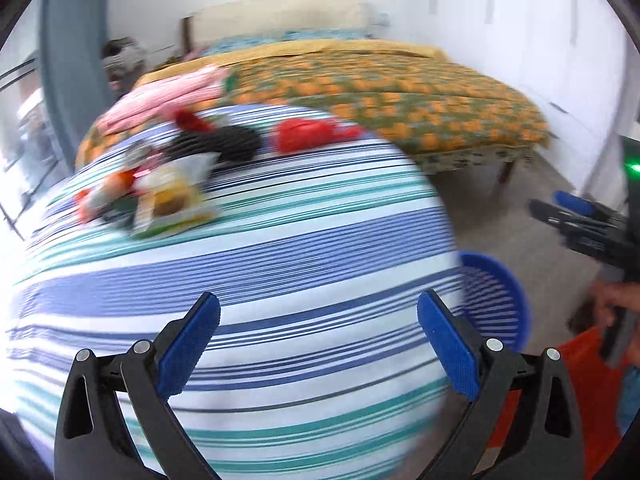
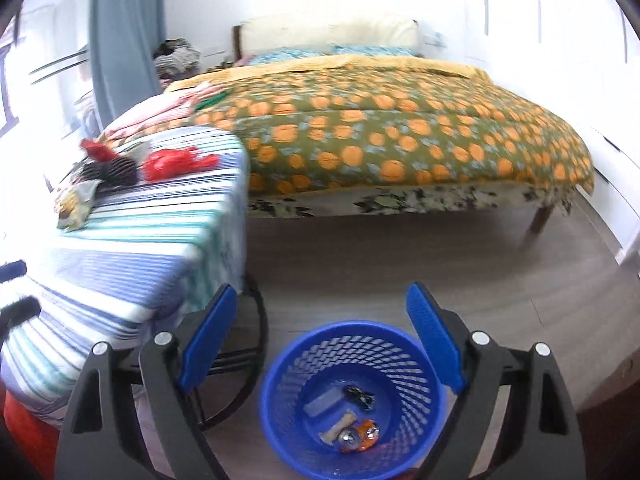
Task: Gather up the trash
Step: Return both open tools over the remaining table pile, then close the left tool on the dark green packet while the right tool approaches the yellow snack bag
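My left gripper (image 1: 318,304) is open and empty above the near part of the striped tablecloth (image 1: 280,248). On the cloth's far left lies a pile of trash: snack packets (image 1: 168,196), a black piece (image 1: 224,144) and a red wrapper (image 1: 308,136). My right gripper (image 2: 322,294) is open and empty above the blue mesh basket (image 2: 352,325), which stands on the floor beside the table. Inside the basket lie several scraps, among them an orange wrapper (image 2: 360,436) and a black item (image 2: 360,396). The right wrist view also has the red wrapper (image 2: 176,164) and snack packet (image 2: 76,200).
A bed with an orange-spotted quilt (image 2: 400,132) fills the room behind the table. Grey floor (image 2: 400,260) lies between bed and basket. White wardrobe doors (image 1: 560,40) line the right wall, and a blue curtain (image 2: 124,28) hangs at the left. The table's black frame (image 2: 256,320) curves near the basket.
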The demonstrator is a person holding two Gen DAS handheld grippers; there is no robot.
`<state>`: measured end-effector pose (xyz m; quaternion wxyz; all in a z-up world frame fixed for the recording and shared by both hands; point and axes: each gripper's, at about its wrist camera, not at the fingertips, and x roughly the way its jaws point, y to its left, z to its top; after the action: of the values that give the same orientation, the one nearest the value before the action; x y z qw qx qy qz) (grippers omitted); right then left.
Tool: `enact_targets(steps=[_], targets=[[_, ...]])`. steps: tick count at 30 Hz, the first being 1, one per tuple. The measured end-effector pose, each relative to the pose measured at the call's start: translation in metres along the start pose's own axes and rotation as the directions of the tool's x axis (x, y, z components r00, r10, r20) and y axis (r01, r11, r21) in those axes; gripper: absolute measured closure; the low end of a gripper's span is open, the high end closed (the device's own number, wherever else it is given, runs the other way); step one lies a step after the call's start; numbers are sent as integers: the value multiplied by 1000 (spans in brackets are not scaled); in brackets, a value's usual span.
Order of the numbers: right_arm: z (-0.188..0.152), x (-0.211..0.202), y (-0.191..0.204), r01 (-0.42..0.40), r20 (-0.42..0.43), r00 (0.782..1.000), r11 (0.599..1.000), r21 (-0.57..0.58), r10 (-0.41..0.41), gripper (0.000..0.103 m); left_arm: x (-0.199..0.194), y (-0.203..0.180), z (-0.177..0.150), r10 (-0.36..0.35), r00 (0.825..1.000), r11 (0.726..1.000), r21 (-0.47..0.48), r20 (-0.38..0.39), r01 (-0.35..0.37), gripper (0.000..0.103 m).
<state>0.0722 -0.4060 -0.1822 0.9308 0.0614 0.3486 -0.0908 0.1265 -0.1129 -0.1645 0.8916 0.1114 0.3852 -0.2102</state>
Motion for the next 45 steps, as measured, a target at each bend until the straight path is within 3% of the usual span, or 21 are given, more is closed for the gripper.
enact_targets(steps=[7,12,16,23,30,40,45], targets=[[-14,6,90,-126,-59,991,983,-136,119,18,8,100,-10,182,980,975,-111,-81,-190,6],[-26,4,152,-209,-98,977,948,-239,191,18,5,154,-16,244,964,947,-188,-109,-261,5],[-30,2,176,-255,-119,966,931,-262,231,18,5,185,-19,271,954,930,-220,-131,-295,5],[-23,12,195,-277,-163,957,927,-253,241,18,16,205,-27,294,939,917,-225,-178,-330,5],[14,33,216,-297,-213,944,928,-224,251,18,22,213,-30,250,949,912,-282,-193,-297,5],[73,97,307,-397,-270,900,899,-184,342,18,23,215,-32,231,953,906,-312,-197,-284,4],[82,126,336,-367,-296,904,914,-170,308,17,23,215,-33,228,953,907,-314,-197,-282,4]])
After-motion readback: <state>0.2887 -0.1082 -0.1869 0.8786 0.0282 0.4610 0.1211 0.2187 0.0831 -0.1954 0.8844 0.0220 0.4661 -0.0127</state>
